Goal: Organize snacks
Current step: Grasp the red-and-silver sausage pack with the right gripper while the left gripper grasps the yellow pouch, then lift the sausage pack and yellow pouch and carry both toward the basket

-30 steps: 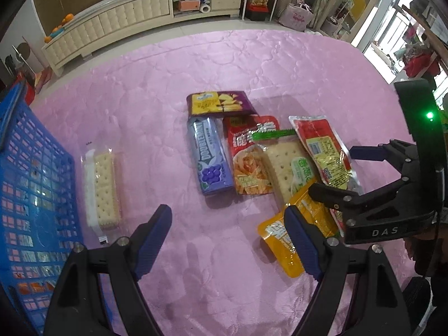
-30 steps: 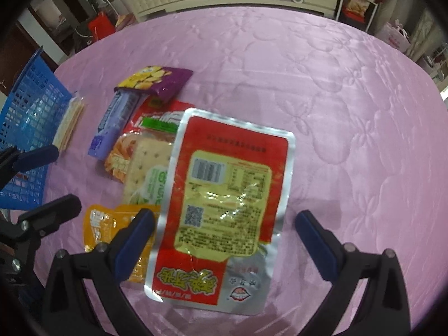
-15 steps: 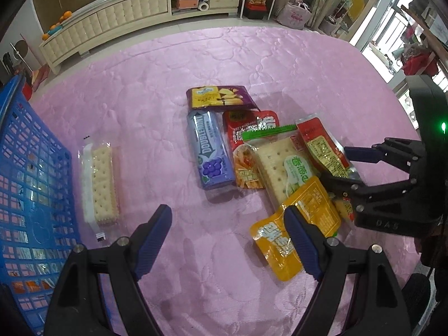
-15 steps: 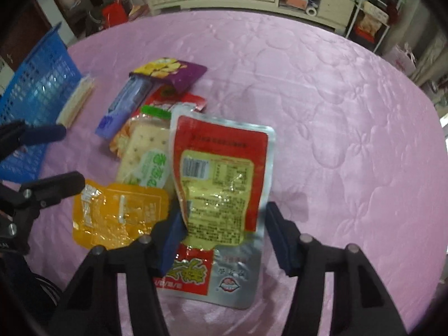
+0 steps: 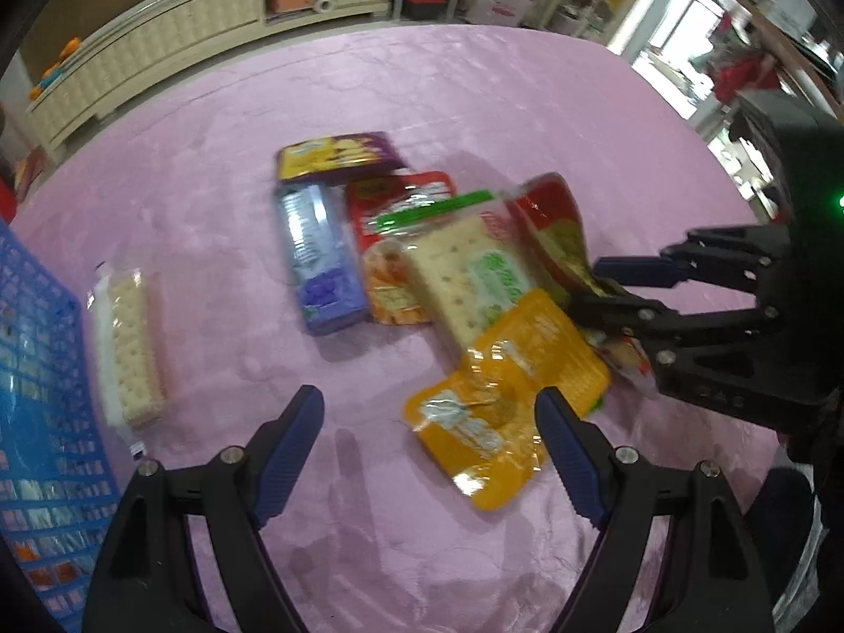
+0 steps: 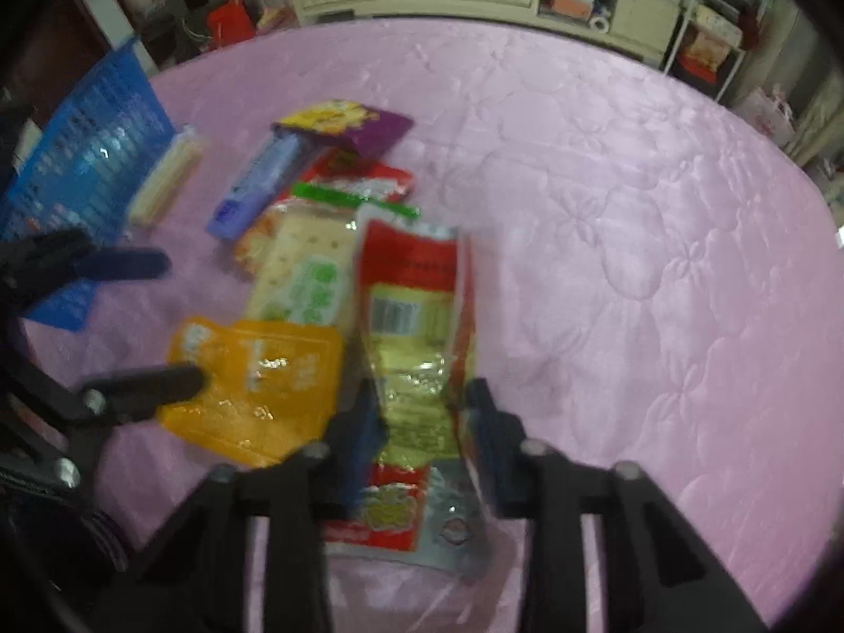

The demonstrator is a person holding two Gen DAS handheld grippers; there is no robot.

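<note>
A big pink quilted cover (image 5: 475,95) spreads over the whole flat top. A blue plastic basket (image 5: 37,411) sits at its left edge and has holes all over its walls.

The left gripper (image 5: 430,422) hangs over the pink cover with its jaws wide apart and nothing between them. The right gripper (image 6: 424,411) has just been closing its jaws, and they now squeeze the red and silver snack bag (image 6: 411,327) from both sides. The bag bends up into a fold, so it looks lifted a little, but the picture is blurry and I cannot be sure.

The other snacks lie in a bunch in the middle. A cracker pack with a green label (image 5: 464,274) lies partly on a red and orange bag (image 5: 390,242). An orange pouch (image 5: 501,395) lies nearest the left gripper, touching the cracker pack. A blue-purple gum pack (image 5: 322,258) lies just left of the red and orange bag. A purple and yellow bag (image 5: 337,155) lies at the far end. A long pack of plain crackers (image 5: 132,348) lies alone, just beside the basket.
</note>
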